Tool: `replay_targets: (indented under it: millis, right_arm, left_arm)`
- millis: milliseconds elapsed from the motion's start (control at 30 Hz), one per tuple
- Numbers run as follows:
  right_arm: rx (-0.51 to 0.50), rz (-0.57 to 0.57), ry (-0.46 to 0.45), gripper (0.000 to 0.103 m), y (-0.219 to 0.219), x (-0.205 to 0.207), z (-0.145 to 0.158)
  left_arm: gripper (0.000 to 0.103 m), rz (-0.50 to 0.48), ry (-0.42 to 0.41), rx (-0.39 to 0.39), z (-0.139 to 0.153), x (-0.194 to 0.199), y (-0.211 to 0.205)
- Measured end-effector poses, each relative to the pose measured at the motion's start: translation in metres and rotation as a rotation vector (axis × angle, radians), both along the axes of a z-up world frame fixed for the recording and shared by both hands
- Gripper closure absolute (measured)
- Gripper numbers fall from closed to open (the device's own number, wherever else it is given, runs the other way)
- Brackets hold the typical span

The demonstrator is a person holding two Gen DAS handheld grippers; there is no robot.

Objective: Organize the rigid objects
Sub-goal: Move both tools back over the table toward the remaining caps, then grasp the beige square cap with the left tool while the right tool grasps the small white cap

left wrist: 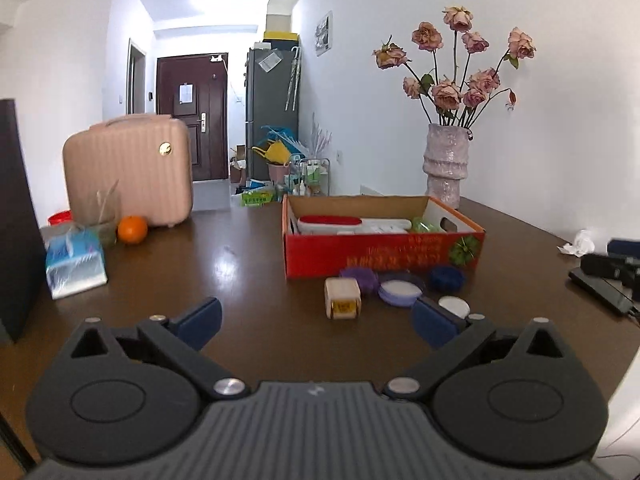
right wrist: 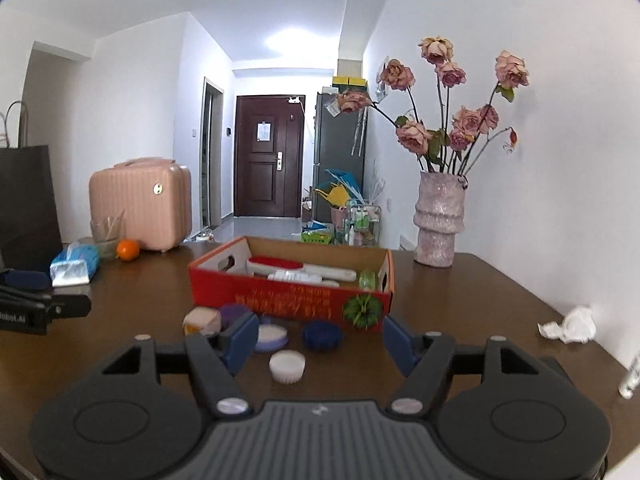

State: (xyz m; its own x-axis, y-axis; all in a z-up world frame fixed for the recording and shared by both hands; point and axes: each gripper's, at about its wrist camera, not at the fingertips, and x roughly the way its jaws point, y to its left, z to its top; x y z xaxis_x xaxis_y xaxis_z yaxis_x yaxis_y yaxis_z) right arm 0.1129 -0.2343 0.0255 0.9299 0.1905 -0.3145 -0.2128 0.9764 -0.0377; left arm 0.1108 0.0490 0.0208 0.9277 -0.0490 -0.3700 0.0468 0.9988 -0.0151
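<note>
- Bag point(left wrist: 16, 216), black, upright at far left of table point(left wrist: 248, 256).
- Tissue pack point(left wrist: 76, 264) beside it; orange point(left wrist: 132, 229) just behind, near pink case point(left wrist: 128, 168).
- Left gripper point(left wrist: 316, 322): jaws spread wide, nothing between pads, low over bare wood short of the small items.
- Cream jar point(left wrist: 343, 298) lying on the table, touching purple lid point(left wrist: 360, 278).
- Lilac tin point(left wrist: 401, 290), white cap point(left wrist: 454, 306) and navy lid point(left wrist: 445, 277) clustered just in front of box point(left wrist: 384, 256).
- Box: red, open-topped, mid-table, with a red-and-white brush point(left wrist: 330, 222) and white pieces inside.
- Right gripper point(right wrist: 320, 344): jaws partly apart, holding nothing; white cap on the table between the fingers, untouched.
- Vase point(left wrist: 446, 164) of dried roses behind box, near the wall.
- Crumpled tissue point(left wrist: 578, 243) at far right.
</note>
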Motion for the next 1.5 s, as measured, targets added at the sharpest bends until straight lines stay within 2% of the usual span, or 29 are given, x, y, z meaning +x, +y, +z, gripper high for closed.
replay_targets:
  millis: [133,300,433,667,867,1133,1333,1500]
  right_arm:
    - [0.004,-0.014,0.023,0.035,0.001,-0.034,-0.019]
    - [0.021,0.013,0.065,0.033,-0.004,-0.063,-0.032]
    - [0.019,-0.008,0.067,0.033,-0.007,-0.06,-0.03]
    - [0.038,-0.012,0.09,0.033,-0.006,-0.05,-0.04]
    - [0.066,-0.025,0.145,0.034,-0.005,-0.02,-0.054]
    - [0.048,-0.001,0.201,0.034,0.004,0.043,-0.06]
    - [0.031,0.046,0.246,0.035,0.021,0.097,-0.069]
    - [0.019,0.079,0.29,0.041,0.034,0.137,-0.075]
  left_arm:
    - [0.0,0.002,-0.003,-0.009,-0.006,-0.029,0.0]
    - [0.0,-0.036,0.041,-0.035,-0.016,-0.054,-0.002]
    - [0.0,-0.033,0.053,-0.028,-0.019,-0.059,-0.002]
    - [0.0,-0.04,0.09,-0.031,-0.027,-0.043,-0.006]
    - [0.003,-0.06,0.146,-0.009,-0.038,-0.011,-0.011]
    - [0.019,-0.101,0.218,-0.018,-0.045,0.063,-0.025]
    - [0.022,-0.11,0.249,-0.011,-0.048,0.113,-0.031]
    - [0.027,-0.108,0.308,-0.031,-0.055,0.159,-0.031]
